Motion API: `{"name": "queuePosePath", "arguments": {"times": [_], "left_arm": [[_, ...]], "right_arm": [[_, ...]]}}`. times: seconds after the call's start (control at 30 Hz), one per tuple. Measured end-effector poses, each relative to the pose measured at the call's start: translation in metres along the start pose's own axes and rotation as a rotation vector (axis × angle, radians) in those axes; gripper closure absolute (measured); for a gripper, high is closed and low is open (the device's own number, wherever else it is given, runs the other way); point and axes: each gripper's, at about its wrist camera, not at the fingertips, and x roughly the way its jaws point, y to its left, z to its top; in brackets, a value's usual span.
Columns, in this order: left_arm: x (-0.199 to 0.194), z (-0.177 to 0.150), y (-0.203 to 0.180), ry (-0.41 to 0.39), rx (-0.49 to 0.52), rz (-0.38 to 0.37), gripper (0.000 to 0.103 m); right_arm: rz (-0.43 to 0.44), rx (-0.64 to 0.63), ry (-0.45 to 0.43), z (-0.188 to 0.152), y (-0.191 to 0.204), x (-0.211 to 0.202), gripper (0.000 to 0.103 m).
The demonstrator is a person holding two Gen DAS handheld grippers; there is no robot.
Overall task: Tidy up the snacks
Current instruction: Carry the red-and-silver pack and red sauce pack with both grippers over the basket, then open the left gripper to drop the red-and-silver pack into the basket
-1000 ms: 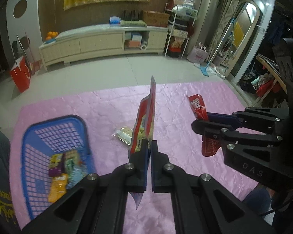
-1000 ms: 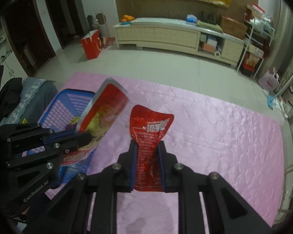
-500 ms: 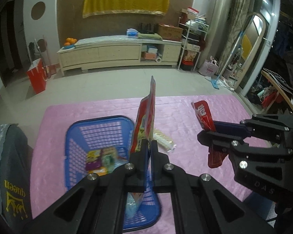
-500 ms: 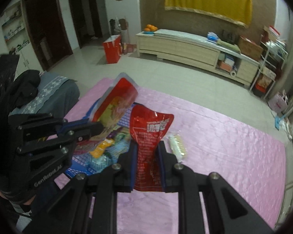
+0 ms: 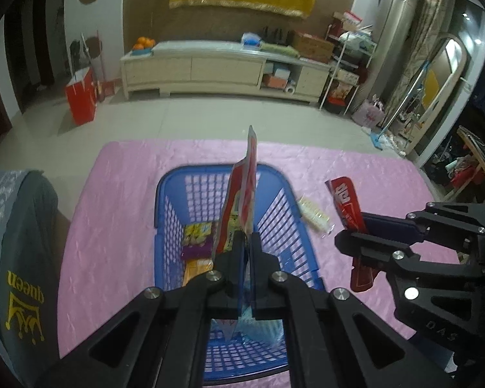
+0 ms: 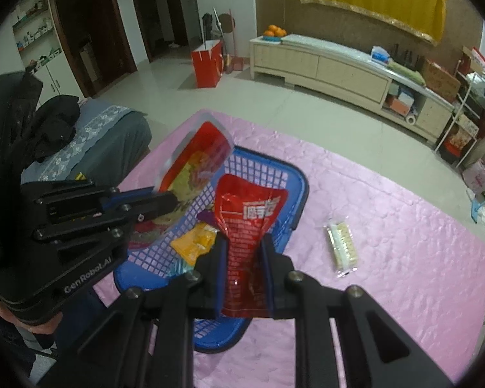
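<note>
My left gripper [image 5: 246, 242] is shut on a flat red snack bag [image 5: 244, 194], held edge-on above the blue basket [image 5: 168, 194]. In the right wrist view the same bag [image 6: 197, 161] hangs over the basket [image 6: 302, 190] from the left gripper [image 6: 173, 199]. My right gripper [image 6: 242, 252] is shut on a red pouch [image 6: 249, 223], held over the basket's near right side; it also shows in the left wrist view [image 5: 347, 203]. Several snack packs [image 5: 197, 232] lie in the basket. A clear pack of pale crackers [image 6: 341, 245] lies on the pink cloth right of the basket.
The pink quilted cloth [image 6: 404, 226] covers the table. A grey garment with "queen" print [image 5: 19, 258] lies at the left edge. Tiled floor, a long cream cabinet [image 5: 210, 68] and a red paper bag [image 5: 80, 97] lie beyond.
Both grippers have moved left with their bags, from over the cloth to over the blue basket. The cracker pack now lies to the right of both.
</note>
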Motion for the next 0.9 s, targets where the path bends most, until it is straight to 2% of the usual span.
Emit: {"name": "queuePosePath", "arguments": {"times": [0.23,0.47,0.53,0.57,0.6,0.73,0.9], "left_arm": [[0.042,-0.012,0.004,0.075,-0.004,-0.012,0.101],[0.068,-0.009,0.01,0.096,0.007,-0.021,0.1],[0.073,-0.008,0.006,0.095,0.033,-0.018,0.081],[0.073,-0.007,0.005,0.093,0.045,-0.008,0.059],[0.072,-0.008,0.007,0.086,0.056,0.006,0.052],[0.063,-0.01,0.002,0.073,0.087,0.008,0.046],[0.038,-0.012,0.007,0.056,0.082,0.012,0.045]], "right_arm": [[-0.009,0.031,0.055,-0.003,-0.01,0.024,0.079],[-0.026,0.06,0.071,-0.003,-0.019,0.032,0.079],[-0.028,0.06,0.079,-0.005,-0.02,0.032,0.079],[-0.031,0.06,0.08,-0.005,-0.021,0.031,0.079],[-0.034,0.062,0.08,-0.006,-0.022,0.03,0.079],[-0.027,0.073,0.07,-0.005,-0.025,0.022,0.079],[0.01,0.061,0.041,-0.003,-0.015,0.01,0.079]]}}
